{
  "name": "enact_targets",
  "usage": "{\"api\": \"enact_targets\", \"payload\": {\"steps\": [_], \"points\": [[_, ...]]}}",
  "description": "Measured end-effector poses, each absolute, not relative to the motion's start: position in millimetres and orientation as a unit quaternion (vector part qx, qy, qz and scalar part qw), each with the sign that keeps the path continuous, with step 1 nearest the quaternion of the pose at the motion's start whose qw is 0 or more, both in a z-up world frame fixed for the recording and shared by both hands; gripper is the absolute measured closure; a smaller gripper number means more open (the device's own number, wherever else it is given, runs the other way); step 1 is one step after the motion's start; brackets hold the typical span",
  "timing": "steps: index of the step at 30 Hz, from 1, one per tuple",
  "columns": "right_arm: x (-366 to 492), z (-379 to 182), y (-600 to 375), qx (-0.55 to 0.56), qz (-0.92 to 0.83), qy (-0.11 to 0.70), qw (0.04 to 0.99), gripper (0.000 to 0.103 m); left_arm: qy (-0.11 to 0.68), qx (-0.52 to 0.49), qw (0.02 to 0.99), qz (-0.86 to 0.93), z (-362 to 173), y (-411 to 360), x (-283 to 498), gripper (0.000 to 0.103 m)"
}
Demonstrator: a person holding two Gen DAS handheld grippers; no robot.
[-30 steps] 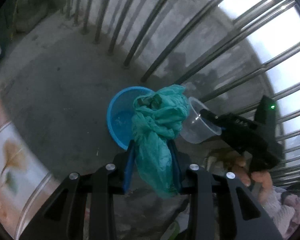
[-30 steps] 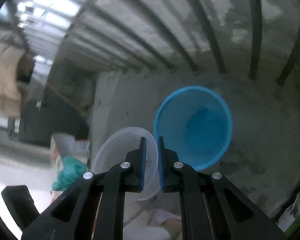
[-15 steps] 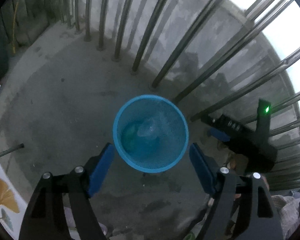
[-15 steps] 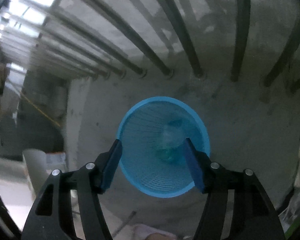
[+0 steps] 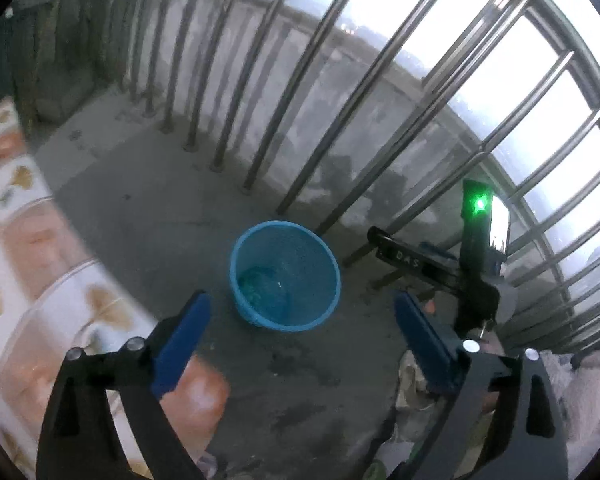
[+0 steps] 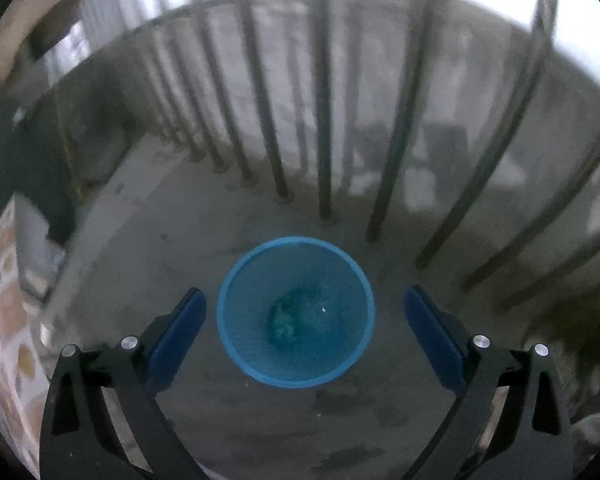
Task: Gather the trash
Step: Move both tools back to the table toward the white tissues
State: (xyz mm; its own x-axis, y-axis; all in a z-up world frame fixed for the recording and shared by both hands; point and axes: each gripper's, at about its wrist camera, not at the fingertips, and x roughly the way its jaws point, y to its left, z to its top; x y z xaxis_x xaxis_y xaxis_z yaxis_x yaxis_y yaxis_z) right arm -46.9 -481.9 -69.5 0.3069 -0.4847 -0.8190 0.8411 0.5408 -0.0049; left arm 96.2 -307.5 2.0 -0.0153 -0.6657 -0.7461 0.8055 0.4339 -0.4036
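Note:
A blue mesh trash basket (image 5: 240, 258) stands on the concrete floor near the railing; it also shows in the right wrist view (image 6: 236, 344). A green crumpled bag (image 6: 286, 316) and a clear plastic cup (image 6: 320, 314) lie at its bottom; the bag also shows in the left wrist view (image 5: 256, 284). My left gripper (image 5: 300, 316) is open and empty, above and in front of the basket. My right gripper (image 6: 305, 316) is open and empty, above the basket. The right gripper's black body (image 5: 440, 268) shows in the left wrist view to the right of the basket.
Steel railing bars (image 5: 300, 92) stand behind the basket, also in the right wrist view (image 6: 324, 120). A patterned white and orange surface (image 5: 32, 264) is at the left. Cloth and clutter (image 5: 580, 384) lie at the lower right.
One second ago the left gripper held the green bag and the right held the clear cup over the basket. Both opened; the bag and cup now lie in the basket. Both grippers have drawn back.

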Motion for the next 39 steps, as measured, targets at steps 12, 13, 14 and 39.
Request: {"api": "enact_targets", "payload": {"steps": [12,13,14,39], "points": [[12.8,-22.9,-310.7,0.022,-0.228,0.381,0.896,0.008,0.403,0.012,0.826,-0.394,43.1,-110.2,100.8,0.006],[23.0,-21.4,-296.5,0.017,-0.196,0.376,0.905,0.008,0.398,0.009,0.836,-0.377,44.9,-91.5,99.8,0.006],[28.2,-15.2,-283.3,0.017,-0.172,0.374,0.911,0.008,0.395,0.005,0.844,-0.363,46.1,-75.5,98.8,0.006],[144.9,-93.8,-144.7,-0.026,-0.003,0.504,0.863,0.007,0.366,-0.089,0.892,-0.248,54.8,139.0,185.0,0.006]]}}
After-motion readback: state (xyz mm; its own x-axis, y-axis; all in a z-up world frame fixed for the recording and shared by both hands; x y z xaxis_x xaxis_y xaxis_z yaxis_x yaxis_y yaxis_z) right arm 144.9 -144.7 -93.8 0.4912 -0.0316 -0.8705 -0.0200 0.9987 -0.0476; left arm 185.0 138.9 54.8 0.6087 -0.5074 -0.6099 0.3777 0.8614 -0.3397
